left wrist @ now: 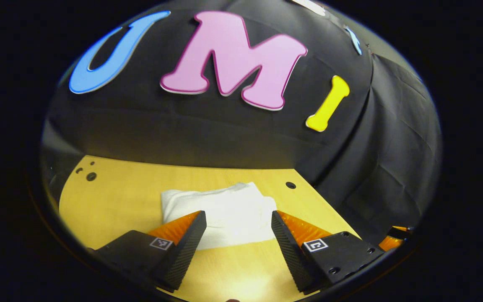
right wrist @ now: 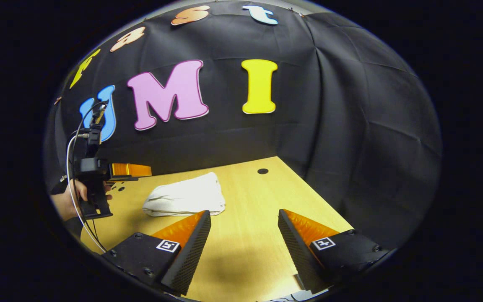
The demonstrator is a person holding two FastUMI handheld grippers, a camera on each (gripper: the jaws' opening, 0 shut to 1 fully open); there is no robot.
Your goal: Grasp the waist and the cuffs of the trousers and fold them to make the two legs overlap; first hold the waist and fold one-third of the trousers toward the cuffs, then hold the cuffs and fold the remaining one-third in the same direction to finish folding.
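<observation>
Both jaws gape, clear of the folded trousers (left wrist: 220,212) at twelve o'clock on the counter (left wrist: 120,197); judged done, so withdraw without snagging.

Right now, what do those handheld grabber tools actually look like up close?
Each gripper, left and right, has two wedge-shaped fingers with ribbed faces on black blocks carrying small square black-and-white markers. In the right gripper view, the left gripper has a black body with trailing cables, held by a hand.
</observation>
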